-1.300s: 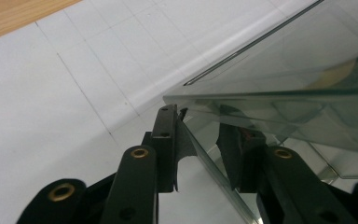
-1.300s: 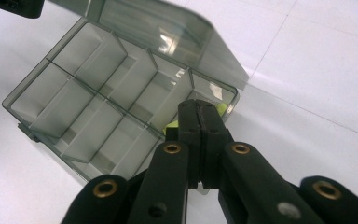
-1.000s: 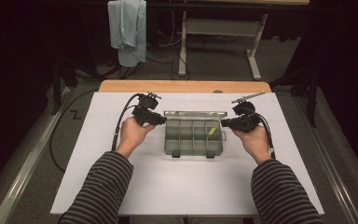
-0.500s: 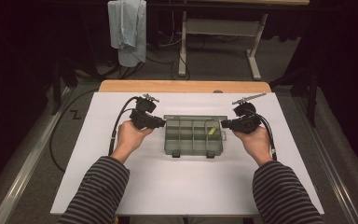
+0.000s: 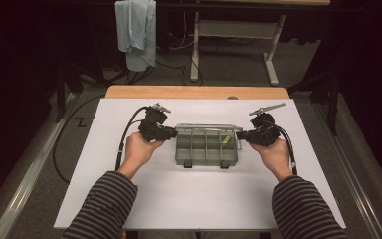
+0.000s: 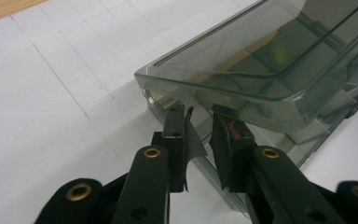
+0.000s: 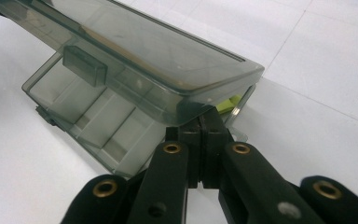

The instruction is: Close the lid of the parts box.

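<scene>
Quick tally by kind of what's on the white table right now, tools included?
Tools: 2, the left tool and the right tool, one at each end of the box
Clear plastic compartment box: 1, its lid part raised
Yellow-green piece in the box: 1
Total: 4

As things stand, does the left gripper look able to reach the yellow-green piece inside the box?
Probably not: the left gripper sits at the opposite end of the box, the piece lies near the right gripper, and the half-raised lid overhangs the compartments.
</scene>
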Demonstrator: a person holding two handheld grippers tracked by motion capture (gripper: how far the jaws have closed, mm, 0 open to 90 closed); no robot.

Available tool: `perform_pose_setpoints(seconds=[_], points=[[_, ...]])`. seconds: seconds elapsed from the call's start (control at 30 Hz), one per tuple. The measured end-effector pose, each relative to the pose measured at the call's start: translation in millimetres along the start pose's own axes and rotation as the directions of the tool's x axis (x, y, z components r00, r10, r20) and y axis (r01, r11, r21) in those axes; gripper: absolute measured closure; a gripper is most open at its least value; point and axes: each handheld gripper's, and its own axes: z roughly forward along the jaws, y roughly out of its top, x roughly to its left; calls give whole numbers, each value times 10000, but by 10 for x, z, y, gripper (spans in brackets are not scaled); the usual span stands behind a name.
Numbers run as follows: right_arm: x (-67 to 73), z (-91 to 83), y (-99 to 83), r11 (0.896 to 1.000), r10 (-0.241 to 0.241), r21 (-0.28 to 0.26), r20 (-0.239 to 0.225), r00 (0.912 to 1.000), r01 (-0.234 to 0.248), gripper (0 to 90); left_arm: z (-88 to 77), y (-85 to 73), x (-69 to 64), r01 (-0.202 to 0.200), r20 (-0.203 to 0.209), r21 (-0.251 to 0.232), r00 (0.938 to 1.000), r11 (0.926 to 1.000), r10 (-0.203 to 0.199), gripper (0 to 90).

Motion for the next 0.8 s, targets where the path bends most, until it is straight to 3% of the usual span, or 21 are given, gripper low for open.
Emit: perform_pose_setpoints(seconds=[0.37,0.63,0.8], points=[[25,13,-72,9999,-90,-53,-154,9998,89,900,-68,-112,-8,-147,-100,-19,9998,9999,147,751],[32,8,-100,9999,-107,-42,-203,9997,106,900,-137,-215,99,226,-208,143,9995,9996,-223,750],[19,31,-132,9999,-135,-47,-260,9996,133,900,-196,-239,155,521,-290,-131,9982,9986,-524,751]])
